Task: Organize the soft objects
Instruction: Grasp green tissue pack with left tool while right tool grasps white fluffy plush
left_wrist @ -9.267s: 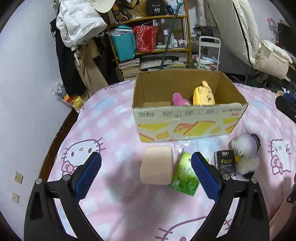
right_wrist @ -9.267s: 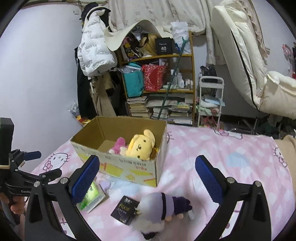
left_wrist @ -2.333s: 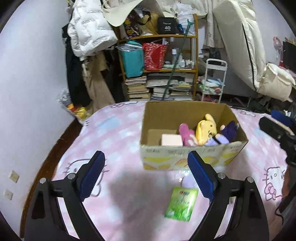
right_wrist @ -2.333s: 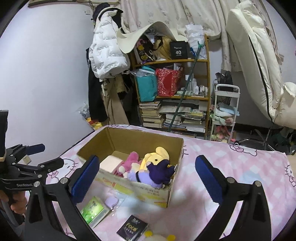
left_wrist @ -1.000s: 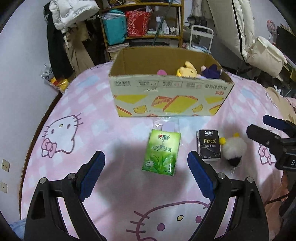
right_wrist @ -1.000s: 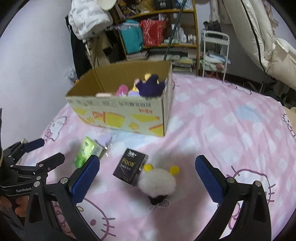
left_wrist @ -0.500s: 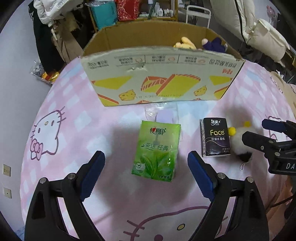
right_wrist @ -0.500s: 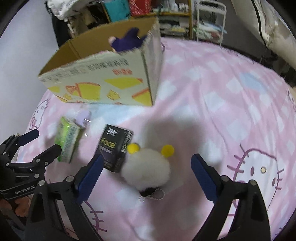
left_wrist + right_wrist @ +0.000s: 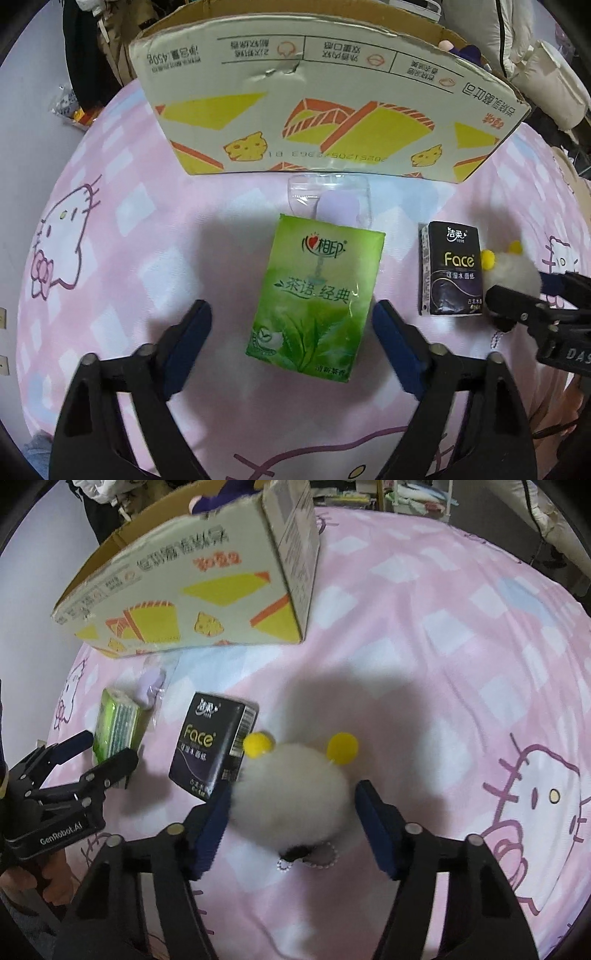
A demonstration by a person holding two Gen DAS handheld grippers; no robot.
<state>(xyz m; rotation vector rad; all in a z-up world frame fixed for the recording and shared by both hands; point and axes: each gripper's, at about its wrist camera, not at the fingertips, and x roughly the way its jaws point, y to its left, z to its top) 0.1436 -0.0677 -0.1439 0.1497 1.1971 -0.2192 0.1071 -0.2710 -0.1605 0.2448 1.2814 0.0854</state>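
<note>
My left claw [image 9: 291, 321] points down at the pink bed cover [image 9: 140, 229]. Its blue jaws have just been closing, and the green tissue pack [image 9: 314, 302] lies flat between them. The right jaw is just beside the pack's edge, and the left jaw stands apart from it, so this claw grips nothing. Just past the pack, away from me, lies a small clear bag with a purple thing inside [image 9: 332, 203]. Behind that stands the big cardboard box [image 9: 325, 110], with a bit of a purple soft toy [image 9: 469, 50] peeking over its far rim. To the right of my left claw lies the black tissue pack [image 9: 452, 269]. My right claw [image 9: 293, 812] also points down, and its jaws have just been closing too. The white fluffy ball with two yellow pom-poms [image 9: 291, 794] sits between them. The left jaw touches its fur, but the right jaw has a small gap, so it is not squeezed.
</note>
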